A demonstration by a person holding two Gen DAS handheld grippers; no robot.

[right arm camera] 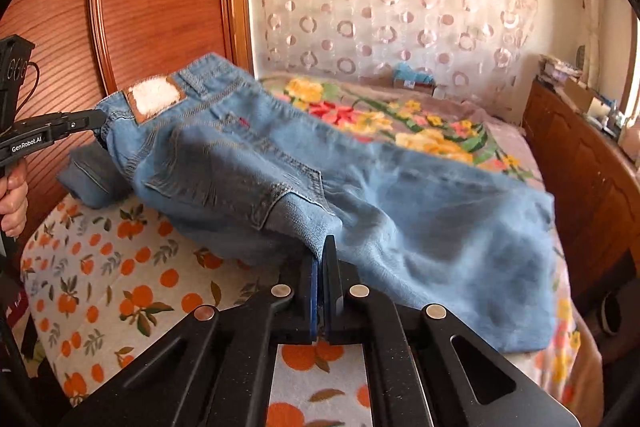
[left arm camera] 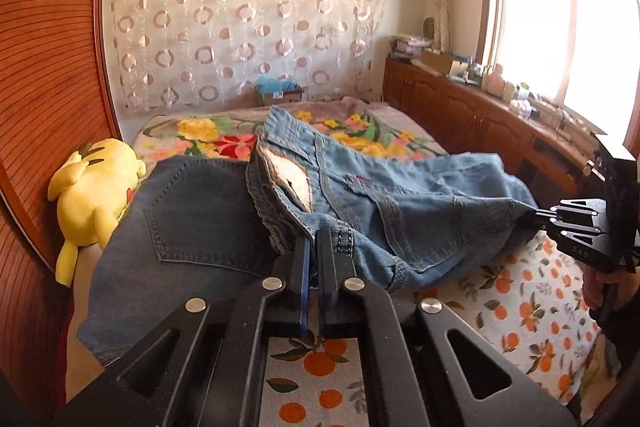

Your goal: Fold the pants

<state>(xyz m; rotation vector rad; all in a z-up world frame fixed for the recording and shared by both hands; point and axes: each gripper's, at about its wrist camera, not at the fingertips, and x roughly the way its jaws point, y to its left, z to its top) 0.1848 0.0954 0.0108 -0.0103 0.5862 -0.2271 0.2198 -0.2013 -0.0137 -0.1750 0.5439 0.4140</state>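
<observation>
Light blue jeans (left arm camera: 400, 195) hang lifted between my two grippers above the bed, the leather waist patch (right arm camera: 154, 99) facing up. My left gripper (left arm camera: 315, 239) is shut on the waistband edge; in the right wrist view it (right arm camera: 100, 119) pinches the same band from the left. My right gripper (right arm camera: 320, 251) is shut on a fold of the jeans (right arm camera: 380, 195) near the back pocket, and from the left wrist view it (left arm camera: 536, 217) grips the cloth's right end. The legs trail away across the bed.
A folded pair of darker jeans (left arm camera: 180, 227) lies on the orange-print sheet (left arm camera: 520, 307) beside a yellow plush toy (left arm camera: 92, 195). A floral blanket (left arm camera: 208, 135) covers the far bed. Wooden headboard (left arm camera: 40, 107) at left, cluttered wooden cabinet (left arm camera: 460, 115) at right under a window.
</observation>
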